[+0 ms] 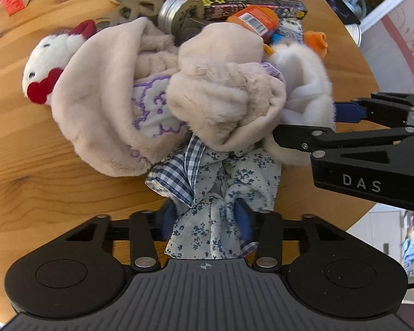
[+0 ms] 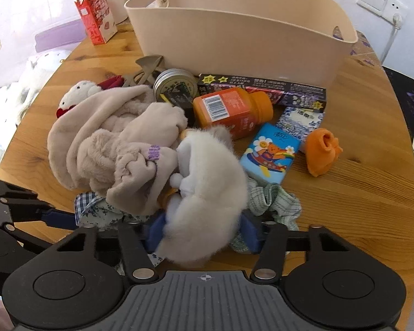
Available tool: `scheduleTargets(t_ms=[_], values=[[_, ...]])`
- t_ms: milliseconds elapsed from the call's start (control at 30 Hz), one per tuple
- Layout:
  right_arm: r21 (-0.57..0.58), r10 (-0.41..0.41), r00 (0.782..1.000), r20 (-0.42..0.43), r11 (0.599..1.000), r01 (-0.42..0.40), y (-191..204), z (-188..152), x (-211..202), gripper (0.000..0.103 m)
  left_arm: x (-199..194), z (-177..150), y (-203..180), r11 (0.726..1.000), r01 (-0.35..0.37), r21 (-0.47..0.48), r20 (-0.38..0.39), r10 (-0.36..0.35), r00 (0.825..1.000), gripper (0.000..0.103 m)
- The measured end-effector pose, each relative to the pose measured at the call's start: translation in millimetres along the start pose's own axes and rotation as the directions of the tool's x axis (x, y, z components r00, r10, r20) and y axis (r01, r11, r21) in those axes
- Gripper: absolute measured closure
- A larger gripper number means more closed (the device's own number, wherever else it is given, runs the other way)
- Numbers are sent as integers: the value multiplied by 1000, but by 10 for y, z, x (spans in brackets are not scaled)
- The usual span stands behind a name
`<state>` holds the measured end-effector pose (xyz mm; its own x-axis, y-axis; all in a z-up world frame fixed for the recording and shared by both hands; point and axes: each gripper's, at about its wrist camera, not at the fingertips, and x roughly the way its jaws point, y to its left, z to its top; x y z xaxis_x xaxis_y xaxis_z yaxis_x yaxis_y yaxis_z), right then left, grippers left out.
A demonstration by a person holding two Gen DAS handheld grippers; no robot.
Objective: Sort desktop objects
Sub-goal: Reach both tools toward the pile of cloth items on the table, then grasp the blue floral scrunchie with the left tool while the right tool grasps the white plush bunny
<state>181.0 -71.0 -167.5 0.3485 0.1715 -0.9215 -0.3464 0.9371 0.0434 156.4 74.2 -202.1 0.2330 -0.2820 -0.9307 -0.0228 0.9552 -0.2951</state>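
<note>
A heap of soft things lies on the round wooden table (image 1: pixel 41 165). My left gripper (image 1: pixel 205 220) is shut on a floral and checked cloth (image 1: pixel 223 182) at the heap's near edge. My right gripper (image 2: pixel 200 230) is shut on a white furry plush toy (image 2: pixel 207 193); it enters the left wrist view (image 1: pixel 303 121) from the right, beside that toy (image 1: pixel 303 82). A beige fleece garment (image 1: pixel 110 104) with purple stitching covers the heap's middle, also in the right wrist view (image 2: pixel 110 149). A white plush hen (image 1: pixel 44 63) lies at its left.
A beige bin (image 2: pixel 248 30) stands behind the heap. Before it lie a round tin (image 2: pixel 175 82), a dark long box (image 2: pixel 262 88), an orange bottle (image 2: pixel 231 110), a blue tissue pack (image 2: pixel 270 154), an orange sock (image 2: pixel 323 151) and a green cloth (image 2: pixel 276 198). A red carton (image 2: pixel 96 13) stands back left.
</note>
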Motion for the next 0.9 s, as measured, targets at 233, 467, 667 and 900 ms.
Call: scheduleTargets(t_ms=[233,467,667,900], values=[[72,38,998,40,997,-41,-108,-55,-79,88,-39,-13,14,998,25,-55,30,-24,999,81],[98,13,995,101,995,-23,-181,-138,-243,94,-106,36,-18,996,38,-79,75,-32,997,88],[101,14,991,130,994,-27,-254,-124,-371,94,-238,61,-5,988,34,-148,114,-17,993,94],[104,17,985,170,994,-35,-309,-55,-491,94,-335,45,10,981,50,-186,145,-23,989,97]])
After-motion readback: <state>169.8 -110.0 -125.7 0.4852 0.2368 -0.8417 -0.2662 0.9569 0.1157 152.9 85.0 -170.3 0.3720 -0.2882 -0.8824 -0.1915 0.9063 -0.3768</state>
